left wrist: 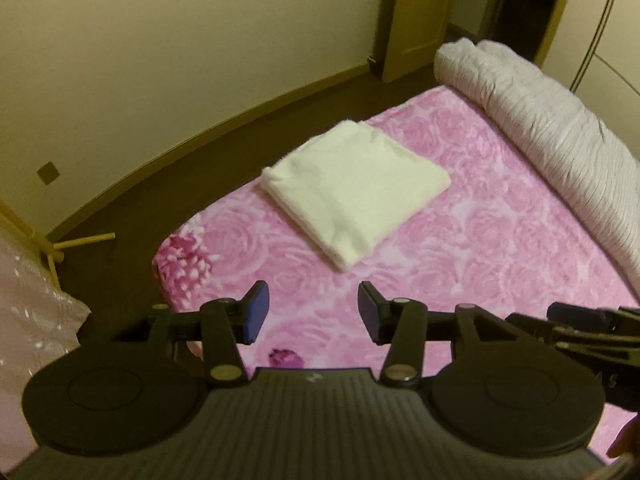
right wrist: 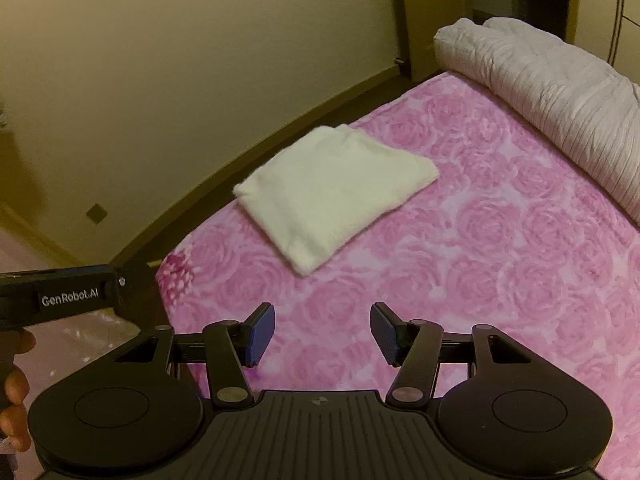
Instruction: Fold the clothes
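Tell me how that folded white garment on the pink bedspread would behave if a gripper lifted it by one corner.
The folded white garment is soft, layered cloth, so it would likely sag and unfold. It looks thin, so probably light. Pushed across the plush pink bedspread, it would probably bunch rather than slide.

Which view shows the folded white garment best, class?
The left wrist view: the folded white garment sits sharper there, its layered edges readable. The right wrist view shows the same garment whole but blurrier, lying on the pink floral blanket.
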